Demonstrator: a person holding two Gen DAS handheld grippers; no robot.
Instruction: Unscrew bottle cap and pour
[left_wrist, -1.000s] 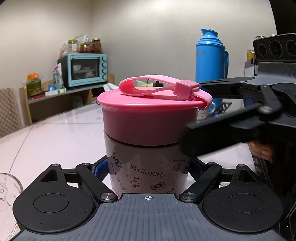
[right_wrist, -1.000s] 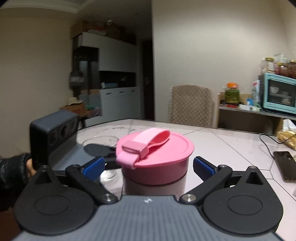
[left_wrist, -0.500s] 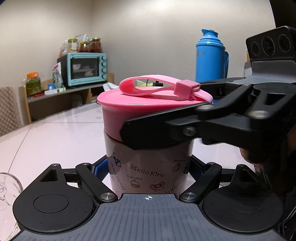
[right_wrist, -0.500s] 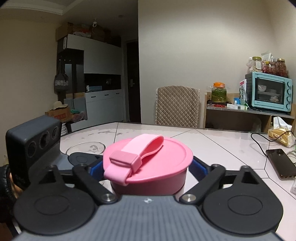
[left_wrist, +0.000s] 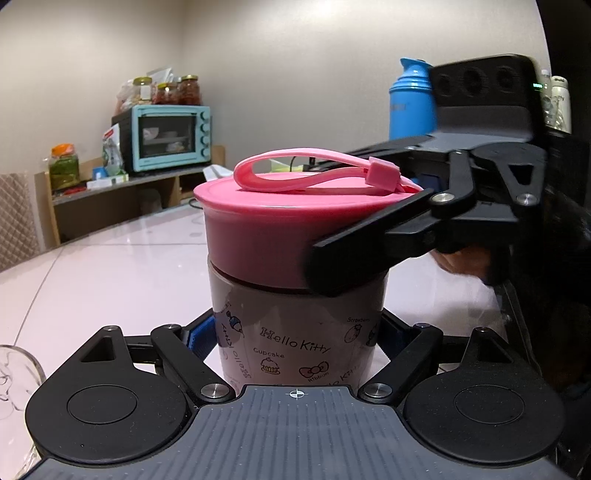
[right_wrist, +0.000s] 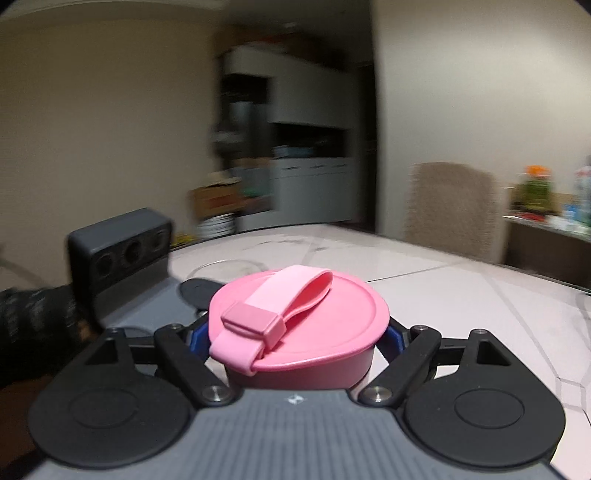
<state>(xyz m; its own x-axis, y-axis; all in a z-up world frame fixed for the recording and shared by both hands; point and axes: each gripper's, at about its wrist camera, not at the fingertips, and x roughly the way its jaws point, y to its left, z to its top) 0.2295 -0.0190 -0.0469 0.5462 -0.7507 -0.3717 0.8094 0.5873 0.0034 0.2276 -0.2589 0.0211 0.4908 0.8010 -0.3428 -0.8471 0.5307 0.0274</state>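
A Hello Kitty bottle (left_wrist: 295, 332) with a wide pink cap (left_wrist: 266, 236) and a pink strap (left_wrist: 314, 173) stands upright on the white table (left_wrist: 92, 280). My left gripper (left_wrist: 295, 332) is shut on the bottle's body, blue pads against both sides. My right gripper (right_wrist: 295, 332) is shut on the pink cap (right_wrist: 317, 325), its fingers (left_wrist: 369, 254) reaching in from the right in the left wrist view. The right wrist view is blurred by motion.
A clear glass (left_wrist: 14, 380) stands at the left gripper's left, and shows behind the cap in the right wrist view (right_wrist: 225, 266). A blue thermos (left_wrist: 410, 103) stands behind at right. A teal oven (left_wrist: 170, 136) sits on a far shelf. A chair (right_wrist: 454, 210) stands at the table's far side.
My right gripper closed from open onto the pink cap and is turning with it; its view swung and the strap rotated. The left gripper has held the bottle still.
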